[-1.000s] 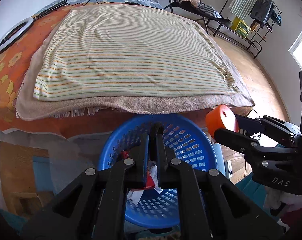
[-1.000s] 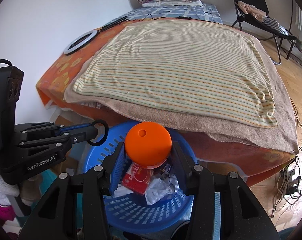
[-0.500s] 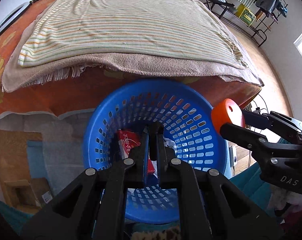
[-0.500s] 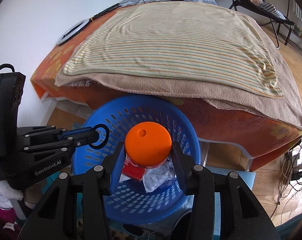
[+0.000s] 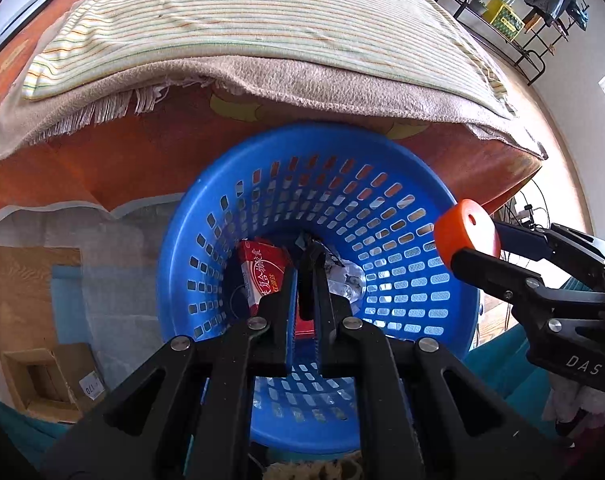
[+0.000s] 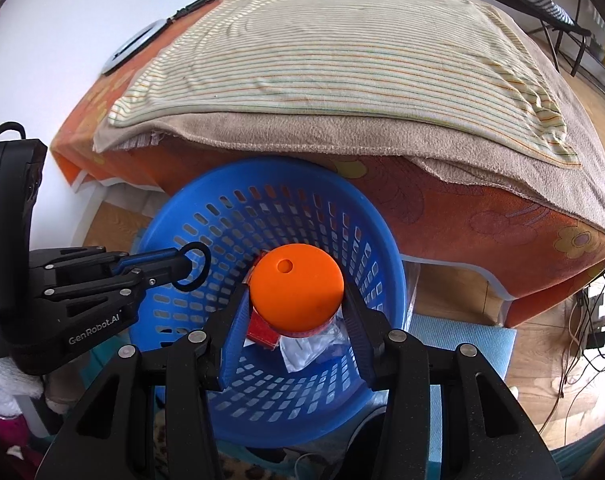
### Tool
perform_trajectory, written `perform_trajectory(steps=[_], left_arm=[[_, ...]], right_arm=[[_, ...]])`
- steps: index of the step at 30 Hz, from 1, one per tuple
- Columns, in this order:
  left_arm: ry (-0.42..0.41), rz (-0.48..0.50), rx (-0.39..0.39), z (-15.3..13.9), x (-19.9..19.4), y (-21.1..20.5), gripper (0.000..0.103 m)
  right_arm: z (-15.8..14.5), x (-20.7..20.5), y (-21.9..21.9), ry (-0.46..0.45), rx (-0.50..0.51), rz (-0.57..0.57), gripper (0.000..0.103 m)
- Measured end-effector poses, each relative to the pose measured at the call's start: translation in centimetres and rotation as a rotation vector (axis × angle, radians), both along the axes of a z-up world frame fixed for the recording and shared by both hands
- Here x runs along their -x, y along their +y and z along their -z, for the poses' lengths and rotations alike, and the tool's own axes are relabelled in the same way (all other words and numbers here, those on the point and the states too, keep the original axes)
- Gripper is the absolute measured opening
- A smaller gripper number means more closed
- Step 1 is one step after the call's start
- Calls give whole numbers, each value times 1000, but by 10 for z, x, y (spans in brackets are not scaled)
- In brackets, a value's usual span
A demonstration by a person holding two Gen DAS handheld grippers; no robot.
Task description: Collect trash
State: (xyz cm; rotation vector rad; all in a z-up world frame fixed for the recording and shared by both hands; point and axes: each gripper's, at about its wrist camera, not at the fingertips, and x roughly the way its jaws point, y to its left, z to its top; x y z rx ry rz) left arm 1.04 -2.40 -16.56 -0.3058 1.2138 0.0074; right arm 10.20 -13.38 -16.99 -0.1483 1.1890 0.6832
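Note:
A blue perforated basket (image 5: 302,140) (image 6: 262,170) stands on the floor against the bed's foot. In it lie a red packet (image 5: 262,268) (image 6: 260,330) and crumpled clear plastic (image 5: 348,280) (image 6: 306,350). My left gripper (image 5: 309,256) (image 6: 184,266) hangs over the basket's left half, shut on a thin black ring (image 6: 207,262). The right gripper (image 6: 296,300) (image 5: 468,242) is shut on a round orange lid (image 6: 296,288) (image 5: 462,228), held above the basket's opening near its right rim.
The bed (image 6: 482,216) with an orange sheet, beige blanket and striped cover (image 5: 262,20) overhangs the basket's far rim. A ring light (image 6: 136,46) lies on the bed. Cables (image 6: 586,320) trail on the wooden floor at right. A cardboard box (image 5: 50,376) sits at left.
Both grippers have come lower and closer over the blue basket, which now fills more of each view. Each grip is unchanged.

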Motion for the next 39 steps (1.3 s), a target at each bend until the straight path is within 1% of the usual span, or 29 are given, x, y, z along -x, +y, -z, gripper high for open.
perform_trajectory(steps=[4,5,6,7,9,11,13,14,15,17,20,29,32,39], left_arm=[[18,-8,3,6,0,3,5],[22,-10,3,8,0,3,6],[25,-11,3,9,0,4,9],[28,-13,2,11,0,4,12],[30,-17,2,13,0,5,30],[30,-20,-4,14,0,5,33],[39,-23,-3,16,0,5,33],[44,-25,-3,18,0,6,38],[46,-28,-5,19,0,6,46],[43,-35,-14,20,0,7,54],[47,-50,-21,22,0,9,62],[57,-67,-17,21,-2,13,64],[55,-71,-18,20,-2,13,69],[46,-80,-14,11,-5,15,69]], right_arm=[[6,-2,1,16,20,3,45],[7,-2,1,19,24,5,47],[8,-2,0,23,27,8,51],[9,-2,0,25,31,11,53],[11,-2,0,32,38,15,54],[12,-3,0,37,46,18,54],[14,-4,0,41,53,20,54],[15,-4,0,44,56,21,54],[16,-4,0,47,58,22,55],[17,-5,-1,49,63,24,55],[17,-6,-1,51,68,31,55],[17,-10,-3,44,84,45,56],[16,-12,-4,43,84,54,56],[12,-18,-6,31,86,74,56]])
